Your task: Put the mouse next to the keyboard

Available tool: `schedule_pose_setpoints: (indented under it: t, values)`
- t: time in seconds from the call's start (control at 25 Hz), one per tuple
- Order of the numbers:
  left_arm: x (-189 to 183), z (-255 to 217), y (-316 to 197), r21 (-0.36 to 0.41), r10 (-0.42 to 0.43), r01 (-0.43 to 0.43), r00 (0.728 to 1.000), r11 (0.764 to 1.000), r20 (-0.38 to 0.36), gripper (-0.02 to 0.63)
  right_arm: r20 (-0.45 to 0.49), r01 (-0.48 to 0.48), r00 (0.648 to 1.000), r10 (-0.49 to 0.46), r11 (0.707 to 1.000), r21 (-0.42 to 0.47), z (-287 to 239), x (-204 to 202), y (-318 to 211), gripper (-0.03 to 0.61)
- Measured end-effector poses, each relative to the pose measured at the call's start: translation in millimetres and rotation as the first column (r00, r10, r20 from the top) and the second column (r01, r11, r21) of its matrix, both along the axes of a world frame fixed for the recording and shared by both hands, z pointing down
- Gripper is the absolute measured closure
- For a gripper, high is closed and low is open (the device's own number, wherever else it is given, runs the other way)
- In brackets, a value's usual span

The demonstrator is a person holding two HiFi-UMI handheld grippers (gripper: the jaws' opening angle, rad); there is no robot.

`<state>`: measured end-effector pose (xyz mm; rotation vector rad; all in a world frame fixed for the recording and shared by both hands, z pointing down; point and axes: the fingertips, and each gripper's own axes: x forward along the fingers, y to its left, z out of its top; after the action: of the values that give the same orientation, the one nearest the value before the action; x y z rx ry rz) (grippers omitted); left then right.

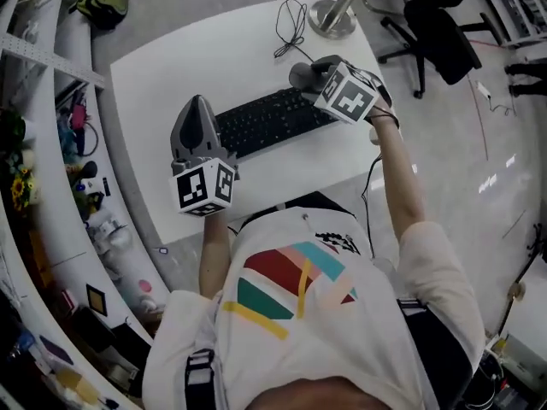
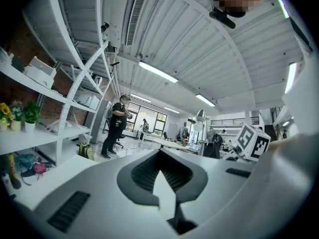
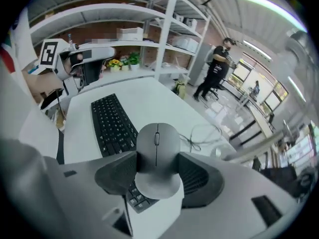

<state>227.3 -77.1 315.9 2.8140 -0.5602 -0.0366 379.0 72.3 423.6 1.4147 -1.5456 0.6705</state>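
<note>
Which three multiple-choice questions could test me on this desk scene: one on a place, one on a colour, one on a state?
1. Where is the grey mouse?
A. in a drawer
B. between the jaws of the right gripper
C. inside a box

2. What colour is the keyboard?
A. white
B. red
C. black

3. What does the left gripper hold?
A. nothing
B. a pen
C. a cup

Answers:
1 B: the right gripper view shows the jaws closed on the mouse's sides.
2 C: its keys look black in the head view too.
3 A: its jaws meet with nothing between them.
</note>
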Motion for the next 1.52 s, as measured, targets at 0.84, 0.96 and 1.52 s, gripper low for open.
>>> schedule_pose_setpoints:
  t: [0.84,0.96,1.52]
  values:
    - [76,30,26,0.02,0.123,-0.125,0.988,0.992,0.099,0.568,0.25,-0.652,0.7,0.669,0.741,-0.159,109,93,166,0.324]
    - [79,34,23,0.019,0.126,-0.128,0.987,0.992,0.104,0.568,0.237,-0.66,0.697,0.677,0.734,-0.159,112,95,161,0.324]
    - [76,29,26,0.05,0.109,-0.114,0.99,0.992,0.095,0.568,0.254,-0.733,0.661,0.706,0.68,0.019,111,102,162,0.324]
